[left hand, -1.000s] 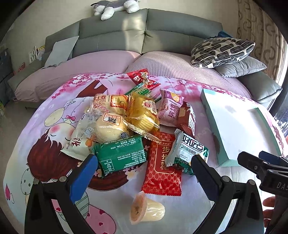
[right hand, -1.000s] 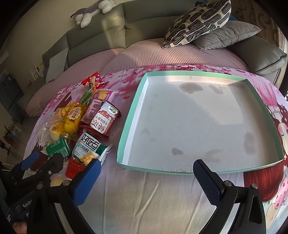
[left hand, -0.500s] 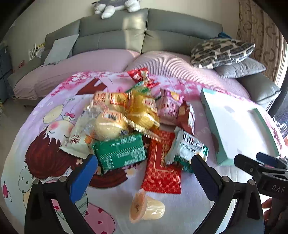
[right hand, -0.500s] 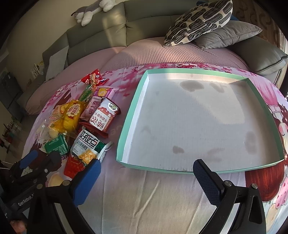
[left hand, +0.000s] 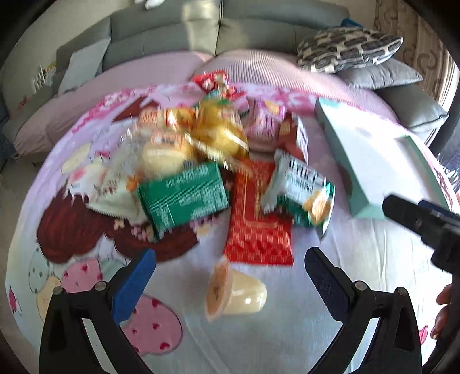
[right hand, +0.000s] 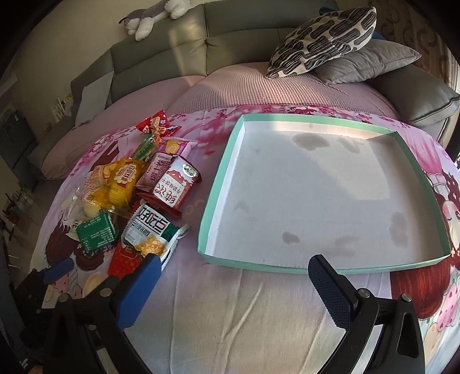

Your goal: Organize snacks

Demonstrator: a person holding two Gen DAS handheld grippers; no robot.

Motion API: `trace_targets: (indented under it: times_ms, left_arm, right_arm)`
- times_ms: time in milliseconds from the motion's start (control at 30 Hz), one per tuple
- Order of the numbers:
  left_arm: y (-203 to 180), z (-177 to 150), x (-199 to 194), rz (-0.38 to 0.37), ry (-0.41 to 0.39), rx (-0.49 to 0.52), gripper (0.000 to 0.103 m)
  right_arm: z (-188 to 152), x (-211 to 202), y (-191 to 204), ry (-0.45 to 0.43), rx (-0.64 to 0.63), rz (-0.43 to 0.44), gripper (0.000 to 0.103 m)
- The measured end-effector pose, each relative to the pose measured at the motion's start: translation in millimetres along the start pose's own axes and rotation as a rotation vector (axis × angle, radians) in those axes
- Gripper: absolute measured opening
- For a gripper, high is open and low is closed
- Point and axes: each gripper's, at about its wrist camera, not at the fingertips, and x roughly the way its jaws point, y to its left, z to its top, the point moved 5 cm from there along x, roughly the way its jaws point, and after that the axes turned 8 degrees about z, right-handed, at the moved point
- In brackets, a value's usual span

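- The left tongs (left hand: 230,276) are gaping wide, holding nothing, over the jelly cup (left hand: 234,290).
- The right tongs (right hand: 233,283) are gaping too, near the tray (right hand: 218,195).
- The snacks (right hand: 143,195) are lying piled left of the tray.

— What sort of place is this?
— A home living room: a grey sofa (right hand: 230,37), throw cushions (right hand: 325,40), a plush toy (right hand: 149,17), and a cartoon-print blanket (right hand: 258,310).
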Motion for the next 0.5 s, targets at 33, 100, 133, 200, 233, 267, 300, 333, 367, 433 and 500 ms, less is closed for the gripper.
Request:
trace_targets:
  times_ms: [33, 100, 133, 200, 233, 267, 300, 333, 367, 433, 500]
  left_arm:
    - [-0.3, -3.5, 1.4, -0.004, 0.014, 0.002, 0.103]
    - [0.0, -9.1, 3.3, 0.002, 0.029, 0.001, 0.102]
    - [0.2, -10.7, 3.4, -0.001, 0.039, -0.001, 0.098]
    - [0.1, -13.8, 2.7, -0.031, 0.048, -0.014, 0.083]
    - [-0.8, -15.6, 2.1, -0.05, 0.062, -0.019, 0.074]
    - [-1.8, -17.2, 2.1, -0.063, 0.079, -0.019, 0.071]
    - [-2.8, -18.6, 3.0, -0.066, 0.089, -0.011, 0.066]
    - [-3.8, -20.0, 3.6, -0.065, 0.093, -0.005, 0.06]
    - [-4.7, -21.4, 3.4, -0.069, 0.095, -0.001, 0.056]
    - [-4.0, -20.7, 3.7, -0.065, 0.097, 0.0, 0.046]
    - [-3.1, -21.7, 2.9, -0.071, 0.093, -0.003, 0.046]
  right_arm:
    - [-0.3, 0.1, 3.2, 0.004, -0.005, 0.002, 0.103]
    - [-0.2, -1.5, 10.5, 0.002, -0.02, 0.008, 0.103]
    - [-0.5, -2.2, 13.5, 0.001, -0.025, 0.01, 0.103]
    - [-0.9, -2.3, 19.4, 0.003, -0.035, 0.016, 0.103]
    - [-1.2, -2.0, 21.9, 0.006, -0.04, 0.017, 0.103]
    - [-1.3, -1.3, 24.3, 0.009, -0.046, 0.018, 0.103]
    - [-1.6, -0.8, 27.1, 0.01, -0.053, 0.019, 0.103]
    - [-1.7, 0.0, 29.2, 0.011, -0.059, 0.022, 0.103]
    - [-1.6, 1.3, 30.7, 0.012, -0.062, 0.024, 0.103]
    - [-2.0, 5.0, 32.2, 0.019, -0.058, 0.029, 0.103]
    - [-2.9, 8.6, 34.1, 0.03, -0.058, 0.036, 0.103]
